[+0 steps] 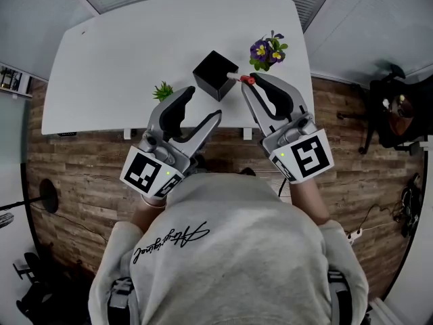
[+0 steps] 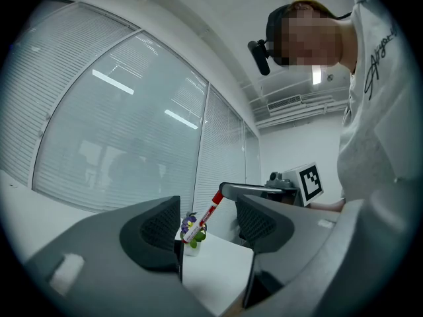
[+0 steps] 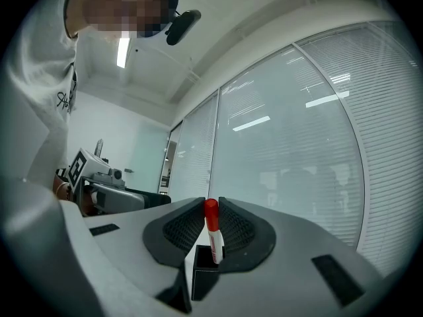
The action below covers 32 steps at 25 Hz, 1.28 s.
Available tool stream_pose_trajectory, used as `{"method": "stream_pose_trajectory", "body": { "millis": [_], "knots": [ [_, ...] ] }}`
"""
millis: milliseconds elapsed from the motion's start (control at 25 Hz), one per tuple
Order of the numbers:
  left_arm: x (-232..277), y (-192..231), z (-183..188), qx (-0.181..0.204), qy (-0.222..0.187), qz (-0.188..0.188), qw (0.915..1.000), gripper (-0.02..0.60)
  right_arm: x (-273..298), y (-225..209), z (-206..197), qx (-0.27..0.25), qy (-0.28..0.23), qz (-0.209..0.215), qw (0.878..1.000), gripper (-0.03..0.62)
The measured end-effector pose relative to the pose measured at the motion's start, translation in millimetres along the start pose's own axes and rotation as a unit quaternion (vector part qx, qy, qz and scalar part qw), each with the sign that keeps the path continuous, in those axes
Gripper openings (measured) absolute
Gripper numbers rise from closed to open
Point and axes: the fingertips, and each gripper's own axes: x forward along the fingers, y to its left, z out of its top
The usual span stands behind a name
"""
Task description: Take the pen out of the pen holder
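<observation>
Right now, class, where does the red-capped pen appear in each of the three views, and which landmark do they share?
Head view: the pen sits upper centre, held by the right gripper, beside the black pen holder.
Left gripper view: centre, slanting before the purple flowers.
Right gripper view: lower centre, upright between the jaws.
Shared landmark: the right gripper gripping it.

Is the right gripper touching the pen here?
Touching. In the right gripper view, the right gripper is clamped on the pen from both sides.
</observation>
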Motion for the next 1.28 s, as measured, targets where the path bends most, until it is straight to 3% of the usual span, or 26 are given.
{"method": "stream_pose_trajectory", "body": {
  "millis": [1280],
  "knots": [
    [14, -3, -7, -0.018, 0.008, -0.059, 0.9981, 0.256, -41, -12, 18, -0.001, -0.006, -0.08, 0.997, 0.064]
  ]
}}
